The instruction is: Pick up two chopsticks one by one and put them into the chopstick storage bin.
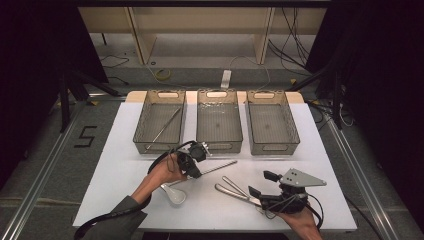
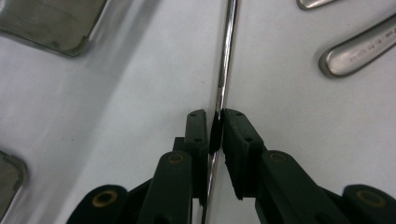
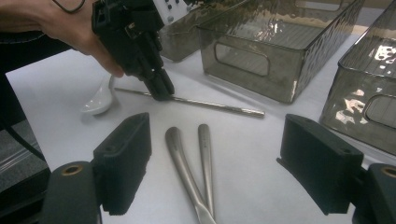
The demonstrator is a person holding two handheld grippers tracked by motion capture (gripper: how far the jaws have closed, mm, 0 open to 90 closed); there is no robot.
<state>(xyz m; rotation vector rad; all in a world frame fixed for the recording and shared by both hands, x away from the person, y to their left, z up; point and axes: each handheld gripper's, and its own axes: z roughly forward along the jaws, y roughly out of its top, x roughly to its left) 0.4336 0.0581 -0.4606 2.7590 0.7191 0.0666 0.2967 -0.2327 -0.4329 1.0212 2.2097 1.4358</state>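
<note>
Left tongs (image 2: 215, 122) clenched on metal rod (image 2: 225, 60) | right tongs (image 3: 215, 154) released, apart

Read a black digit "5" marked on the grey floor (image 1: 86, 136); found tiny, illegible stamped lettering on a steel utensil handle (image 2: 359, 52).

This is looking like a lab set up for recording, not a home. A desk (image 1: 125, 200) draped in a white sheet is standing inside a frame of aluminium rails (image 1: 42, 165), with a black number five (image 1: 86, 136) taped on the grey carpet. Loose cables (image 1: 295, 45) are trailing across the floor toward dark curtains (image 1: 30, 60), and a plain wooden bench (image 1: 200, 25) is standing behind.
</note>
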